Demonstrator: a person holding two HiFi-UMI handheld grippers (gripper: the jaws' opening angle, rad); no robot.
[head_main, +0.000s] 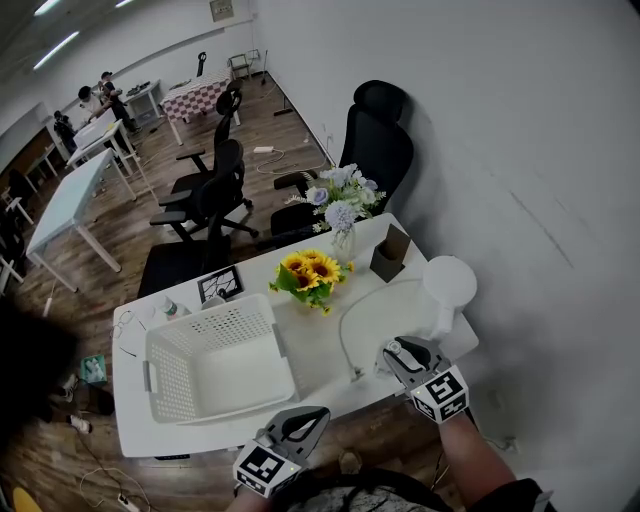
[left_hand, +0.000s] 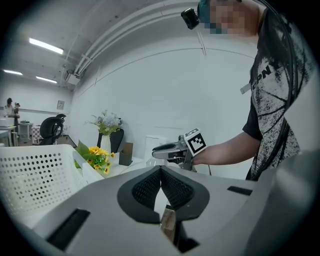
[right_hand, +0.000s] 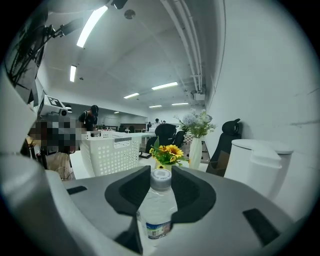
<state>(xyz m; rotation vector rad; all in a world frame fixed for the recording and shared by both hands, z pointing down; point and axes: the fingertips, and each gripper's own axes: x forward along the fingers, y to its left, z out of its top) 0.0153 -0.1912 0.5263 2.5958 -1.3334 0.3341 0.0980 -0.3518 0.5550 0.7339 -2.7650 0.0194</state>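
My right gripper (head_main: 392, 352) is shut on a clear plastic water bottle (right_hand: 159, 205) with a white cap, held upright between the jaws, above the white table's (head_main: 320, 345) front right corner. My left gripper (head_main: 308, 416) hovers just off the table's front edge, its jaws shut together with nothing between them. In the left gripper view the left gripper (left_hand: 161, 169) faces the right gripper (left_hand: 167, 150) and the person's forearm. A white perforated basket (head_main: 172, 385) stands on the table's left half, to the left of both grippers.
A sunflower bunch (head_main: 310, 272), a vase of pale flowers (head_main: 343, 240) and a brown box (head_main: 390, 252) stand at the table's back. A white cylindrical appliance (head_main: 447, 285) with a cable stands at the right. Black office chairs (head_main: 375, 145) are behind, with a wall to the right.
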